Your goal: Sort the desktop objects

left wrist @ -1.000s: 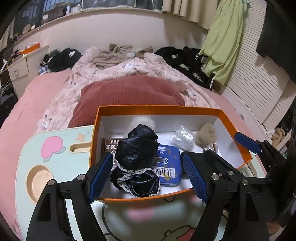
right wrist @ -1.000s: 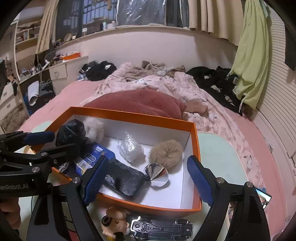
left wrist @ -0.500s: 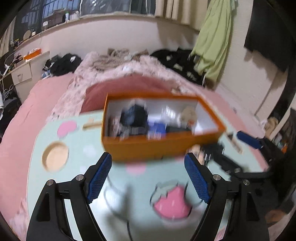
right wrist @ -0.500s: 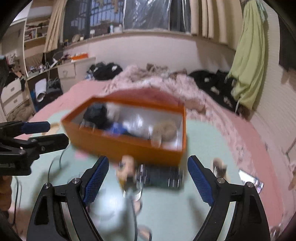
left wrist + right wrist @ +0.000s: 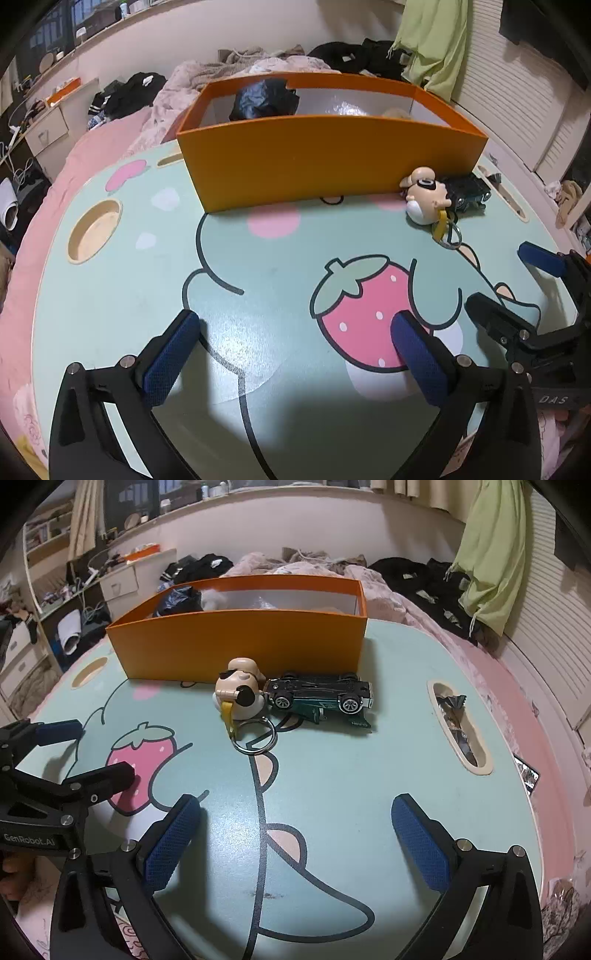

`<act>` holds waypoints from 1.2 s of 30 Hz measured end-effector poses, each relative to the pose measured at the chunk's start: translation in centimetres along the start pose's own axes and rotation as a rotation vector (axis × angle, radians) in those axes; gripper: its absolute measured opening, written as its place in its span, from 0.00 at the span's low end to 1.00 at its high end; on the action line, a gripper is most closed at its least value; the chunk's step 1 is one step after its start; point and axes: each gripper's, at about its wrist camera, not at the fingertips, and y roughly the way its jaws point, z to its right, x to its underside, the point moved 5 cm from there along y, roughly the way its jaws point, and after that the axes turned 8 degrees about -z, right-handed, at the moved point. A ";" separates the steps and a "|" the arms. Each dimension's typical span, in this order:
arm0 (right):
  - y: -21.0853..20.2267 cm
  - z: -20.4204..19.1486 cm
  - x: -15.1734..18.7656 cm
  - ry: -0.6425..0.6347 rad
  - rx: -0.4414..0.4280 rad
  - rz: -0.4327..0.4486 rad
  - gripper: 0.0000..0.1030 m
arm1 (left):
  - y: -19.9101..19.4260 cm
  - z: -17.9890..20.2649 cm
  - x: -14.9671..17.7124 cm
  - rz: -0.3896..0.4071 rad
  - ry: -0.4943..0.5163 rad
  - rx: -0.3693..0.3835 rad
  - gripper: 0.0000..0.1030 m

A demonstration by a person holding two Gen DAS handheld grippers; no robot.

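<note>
An orange box (image 5: 325, 162) (image 5: 243, 642) stands at the far side of the mint cartoon table (image 5: 258, 266), with a black bag (image 5: 264, 99) and other items inside. In front of its right end lie a dog-figure keychain (image 5: 240, 694) (image 5: 424, 195) and an upside-down green toy car (image 5: 321, 696) (image 5: 467, 190). My left gripper (image 5: 295, 332) hovers low over the strawberry print, jaws opening, nothing between them. My right gripper (image 5: 295, 806) hovers over the near table short of the keychain, jaws also opening and empty. Each gripper shows in the other's view (image 5: 495, 275) (image 5: 105, 748).
A round cup recess (image 5: 94, 230) sits at the table's left. A long slot (image 5: 458, 727) holding wrappers runs along the right edge. A bed with a pink quilt and dark clothes lies behind the box. A small photo card (image 5: 526, 773) lies off the right edge.
Both grippers have pulled back from above the box and sunk toward the near table, so the box now sits farther off. Both sets of jaws stand wider.
</note>
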 end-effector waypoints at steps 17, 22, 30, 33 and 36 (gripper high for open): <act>0.2 0.3 0.4 -0.001 -0.001 0.005 1.00 | 0.1 0.0 0.6 0.010 -0.001 0.001 1.00; 0.2 0.3 0.4 -0.001 -0.001 0.005 1.00 | 0.1 0.0 0.5 0.010 -0.002 0.001 1.00; 0.2 0.3 0.4 0.000 -0.001 0.005 1.00 | 0.1 0.0 0.5 0.010 -0.002 0.001 1.00; 0.2 0.4 0.4 0.000 -0.001 0.005 1.00 | 0.1 0.0 0.5 0.010 -0.002 0.001 1.00; 0.2 0.3 0.4 0.000 -0.001 0.005 1.00 | 0.1 0.0 0.5 0.010 -0.002 0.001 1.00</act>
